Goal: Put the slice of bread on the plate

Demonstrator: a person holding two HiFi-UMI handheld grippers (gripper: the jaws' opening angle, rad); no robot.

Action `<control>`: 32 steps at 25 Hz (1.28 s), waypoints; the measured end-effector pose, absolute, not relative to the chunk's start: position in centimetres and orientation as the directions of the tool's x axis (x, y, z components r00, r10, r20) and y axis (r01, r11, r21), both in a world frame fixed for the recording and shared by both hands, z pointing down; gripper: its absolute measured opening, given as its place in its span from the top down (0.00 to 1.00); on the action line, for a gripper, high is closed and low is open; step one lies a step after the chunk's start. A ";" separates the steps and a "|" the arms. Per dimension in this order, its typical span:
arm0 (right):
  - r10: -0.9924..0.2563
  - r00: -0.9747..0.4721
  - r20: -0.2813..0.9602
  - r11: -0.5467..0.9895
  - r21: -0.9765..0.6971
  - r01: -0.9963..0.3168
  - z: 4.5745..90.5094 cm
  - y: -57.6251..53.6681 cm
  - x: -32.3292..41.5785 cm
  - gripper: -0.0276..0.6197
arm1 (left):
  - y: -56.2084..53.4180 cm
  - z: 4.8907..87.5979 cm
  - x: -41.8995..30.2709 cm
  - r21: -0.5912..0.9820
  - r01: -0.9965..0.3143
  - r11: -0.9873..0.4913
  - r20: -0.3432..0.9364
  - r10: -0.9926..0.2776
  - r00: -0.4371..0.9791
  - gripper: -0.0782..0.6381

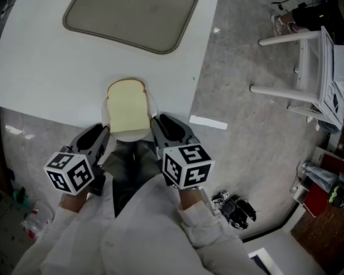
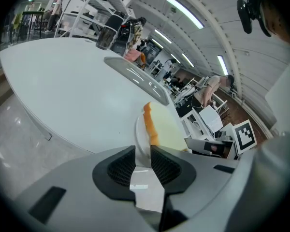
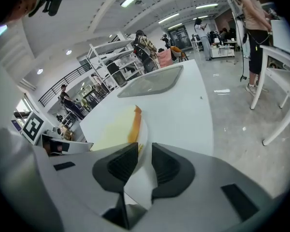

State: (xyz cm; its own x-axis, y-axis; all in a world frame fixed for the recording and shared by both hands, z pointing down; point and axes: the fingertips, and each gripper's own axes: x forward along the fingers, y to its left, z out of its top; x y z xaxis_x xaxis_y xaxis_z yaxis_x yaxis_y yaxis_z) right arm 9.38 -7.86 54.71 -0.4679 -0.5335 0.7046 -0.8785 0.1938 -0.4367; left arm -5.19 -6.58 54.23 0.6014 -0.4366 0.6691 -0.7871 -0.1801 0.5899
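Note:
A slice of bread (image 1: pixel 128 105) with a pale face and orange-brown crust lies flat on a small white plate (image 1: pixel 129 135). The plate is at the near edge of the white table (image 1: pixel 46 67) and juts past it. My left gripper (image 1: pixel 106 132) is at the plate's left rim and my right gripper (image 1: pixel 155 122) at its right rim. In the left gripper view the plate rim (image 2: pixel 139 134) runs into the narrow gap of my left gripper (image 2: pixel 143 153), with the bread (image 2: pixel 164 129) just beyond. In the right gripper view the rim (image 3: pixel 144 134) sits between the jaws of my right gripper (image 3: pixel 145 153), beside the bread (image 3: pixel 121 127).
A grey rounded tray (image 1: pixel 132 13) lies further back on the table. A white chair (image 1: pixel 315 67) stands on the floor to the right. A strip of white tape (image 1: pixel 208 122) and some dark gear (image 1: pixel 235 208) lie on the floor. People stand in the background.

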 end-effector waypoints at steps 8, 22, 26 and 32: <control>-0.519 -0.476 0.710 0.202 -0.439 -0.876 54.9 -8.2 9.3 0.84 | -7.4 54.5 -5.2 0.607 -0.783 -0.135 0.667 -0.450 0.594 0.78; -0.461 -0.536 0.707 0.190 -0.512 -0.838 54.9 -8.0 8.9 0.86 | -7.5 54.3 -4.9 0.638 -0.757 -0.140 0.651 -0.427 0.628 0.79; -0.458 -0.530 0.714 0.165 -0.518 -0.839 55.0 -8.0 9.0 0.86 | -7.7 54.4 -4.7 0.654 -0.746 -0.127 0.642 -0.427 0.636 0.80; -0.485 -0.504 0.714 0.156 -0.497 -0.854 55.1 -8.0 9.1 0.87 | -7.8 54.6 -4.8 0.674 -0.733 -0.091 0.627 -0.455 0.632 0.81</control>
